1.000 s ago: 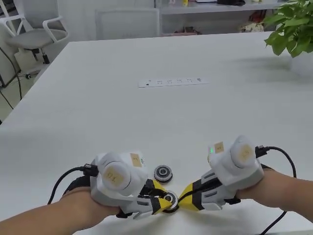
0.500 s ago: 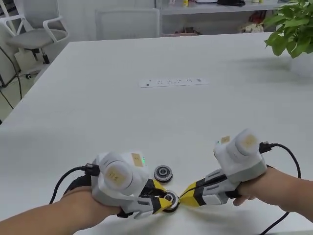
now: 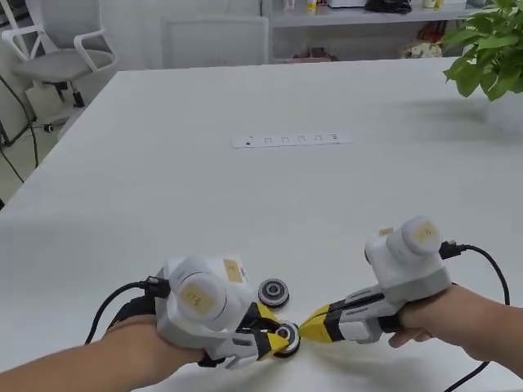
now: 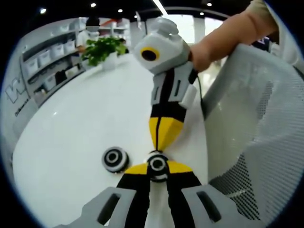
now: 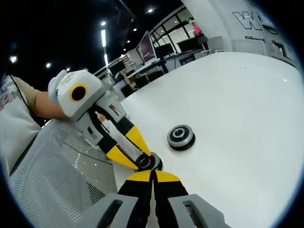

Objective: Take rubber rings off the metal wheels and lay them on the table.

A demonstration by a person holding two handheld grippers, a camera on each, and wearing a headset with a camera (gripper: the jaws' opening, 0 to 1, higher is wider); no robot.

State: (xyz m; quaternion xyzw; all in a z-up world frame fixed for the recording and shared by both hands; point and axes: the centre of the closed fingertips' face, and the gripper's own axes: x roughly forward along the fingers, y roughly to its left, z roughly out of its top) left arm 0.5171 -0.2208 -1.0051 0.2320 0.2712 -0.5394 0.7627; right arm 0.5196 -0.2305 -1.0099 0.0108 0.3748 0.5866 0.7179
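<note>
My left gripper (image 3: pixel 280 338) is shut on a small metal wheel (image 3: pixel 287 332) with a black rubber ring, held just above the white table (image 3: pixel 245 204) near its front edge. In the left gripper view the wheel (image 4: pixel 158 163) sits between the yellow jaw tips. My right gripper (image 3: pixel 305 329) comes in from the right, shut, its tips touching the wheel's rim (image 5: pixel 148 161). I cannot tell whether they pinch the ring. A second wheel (image 3: pixel 273 292) with its ring on lies flat on the table just behind (image 4: pixel 115 159) (image 5: pixel 181 137).
A white power strip (image 3: pixel 292 139) lies mid-table. A potted plant (image 3: pixel 490 49) stands at the far right corner, and an office chair (image 3: pixel 57 61) is beyond the far left. A mesh chair back (image 4: pixel 256 123) is close behind the table's front edge. Cables trail from both grippers.
The right gripper's body has swung right and down to a flatter angle, with its tips still at the held wheel. The left gripper and the second wheel have stayed about where they were.
</note>
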